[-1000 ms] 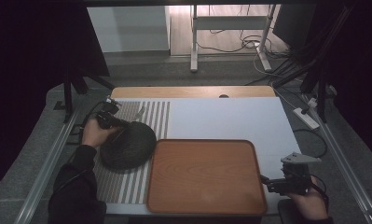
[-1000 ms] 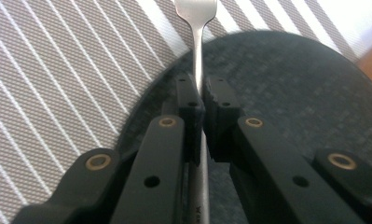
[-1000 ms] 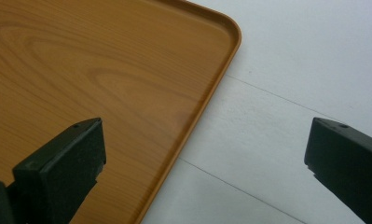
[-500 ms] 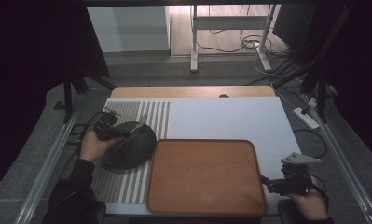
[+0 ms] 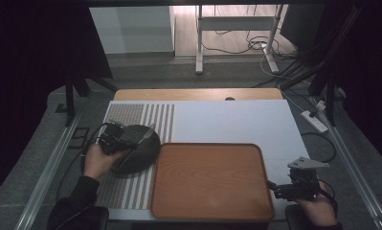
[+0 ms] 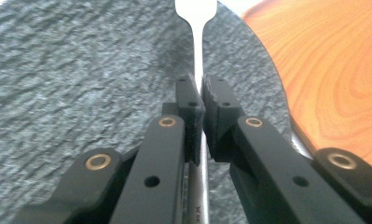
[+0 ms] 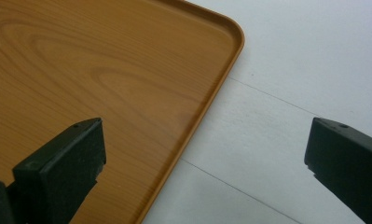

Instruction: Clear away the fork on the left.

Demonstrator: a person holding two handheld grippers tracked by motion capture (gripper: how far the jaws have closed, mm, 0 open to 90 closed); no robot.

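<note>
The fork (image 6: 196, 56) lies across the dark slate plate (image 5: 136, 146), with its metal handle pinched between the jaws of the left tongs (image 5: 116, 139). In the left gripper view, the handle runs straight up between the two black jaws, which are pressed against it from both sides, and widens toward the head at the top edge; the tines are cut off there. In the high view, the fork (image 5: 140, 143) reads as a thin pale line that crosses the plate diagonally, from the tongs to the plate's far rim.

The slate plate (image 6: 81, 74) is round, grey and rough-textured. It sits just left of the wooden tray (image 5: 210, 179), and its right rim meets or slightly overlaps the tray's left edge. In the left gripper view, the tray (image 6: 333, 60) shows at the right, directly beside the plate. The plate rests on the striped left part of the white mat (image 5: 231, 120) that covers the desk (image 5: 198, 94).

The person's left hand (image 5: 98, 160) holds the left tongs over the plate's left side.

The right tongs (image 5: 280, 188) sit at the tray's near right corner, held by the right hand (image 5: 318, 208). In the right gripper view, their jaws are spread wide with nothing between them; one jaw is over the tray (image 7: 104, 79), the other over the white mat (image 7: 286, 107).
</note>
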